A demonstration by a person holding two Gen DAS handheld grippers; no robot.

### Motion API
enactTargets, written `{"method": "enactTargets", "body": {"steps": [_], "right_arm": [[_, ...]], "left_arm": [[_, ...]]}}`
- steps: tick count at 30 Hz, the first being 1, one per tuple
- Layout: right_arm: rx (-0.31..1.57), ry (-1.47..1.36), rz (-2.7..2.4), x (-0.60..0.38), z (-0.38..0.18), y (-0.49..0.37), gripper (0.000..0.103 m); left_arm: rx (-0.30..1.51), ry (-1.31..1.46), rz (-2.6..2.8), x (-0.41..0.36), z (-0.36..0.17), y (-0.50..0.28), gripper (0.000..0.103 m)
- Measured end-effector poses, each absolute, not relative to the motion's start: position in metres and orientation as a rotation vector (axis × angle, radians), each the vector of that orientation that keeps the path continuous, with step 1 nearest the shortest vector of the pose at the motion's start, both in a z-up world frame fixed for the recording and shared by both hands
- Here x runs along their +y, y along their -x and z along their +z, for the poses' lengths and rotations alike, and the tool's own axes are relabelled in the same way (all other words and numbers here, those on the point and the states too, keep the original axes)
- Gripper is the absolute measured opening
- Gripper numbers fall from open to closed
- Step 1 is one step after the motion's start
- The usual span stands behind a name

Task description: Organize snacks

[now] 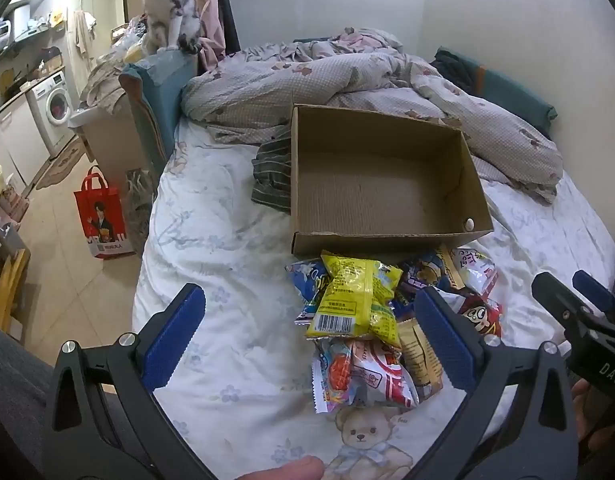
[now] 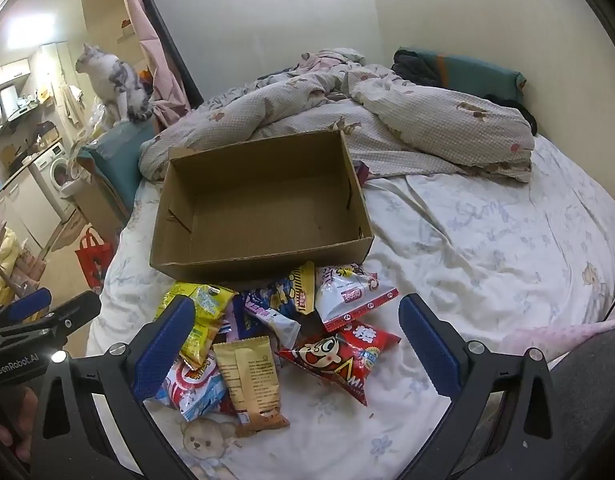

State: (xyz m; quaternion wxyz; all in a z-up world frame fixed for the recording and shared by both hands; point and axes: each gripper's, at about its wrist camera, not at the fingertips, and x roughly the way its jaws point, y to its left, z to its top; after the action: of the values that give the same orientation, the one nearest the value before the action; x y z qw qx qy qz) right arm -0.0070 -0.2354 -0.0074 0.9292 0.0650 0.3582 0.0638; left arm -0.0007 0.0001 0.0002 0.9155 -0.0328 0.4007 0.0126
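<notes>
A heap of snack packets lies on the bed sheet just in front of an open cardboard box (image 1: 387, 240) (image 2: 259, 270), which holds no snacks. On top are a yellow packet (image 1: 355, 300) (image 2: 205, 320), a red cartoon packet (image 2: 339, 356), a tan packet (image 2: 251, 376) and a white-and-red packet (image 2: 347, 296). My left gripper (image 1: 311, 336) hovers open above the heap's left side, nothing between its blue pads. My right gripper (image 2: 297, 348) hangs open over the heap too, gripping nothing. Each gripper shows at the edge of the other's view: the right gripper (image 1: 579, 300), the left gripper (image 2: 47, 312).
A crumpled duvet (image 1: 347, 80) is piled behind the box, with a striped cloth (image 1: 273, 172) at the box's left. The bed's left edge drops to a tiled floor with a red bag (image 1: 103, 216). A cat (image 1: 167, 4) sits on a teal ledge at the bed's far corner.
</notes>
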Motion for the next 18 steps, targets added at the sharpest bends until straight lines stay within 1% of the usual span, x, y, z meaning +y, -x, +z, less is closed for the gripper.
{"method": "enactTargets", "body": {"steps": [18], "right_arm": [[0.726,-0.144,0.121,-0.2395,-0.0016,0.0115,0.103]], "left_arm": [[0.824,0.068,0.028,0.0,0.002,-0.0009,0.103]]}}
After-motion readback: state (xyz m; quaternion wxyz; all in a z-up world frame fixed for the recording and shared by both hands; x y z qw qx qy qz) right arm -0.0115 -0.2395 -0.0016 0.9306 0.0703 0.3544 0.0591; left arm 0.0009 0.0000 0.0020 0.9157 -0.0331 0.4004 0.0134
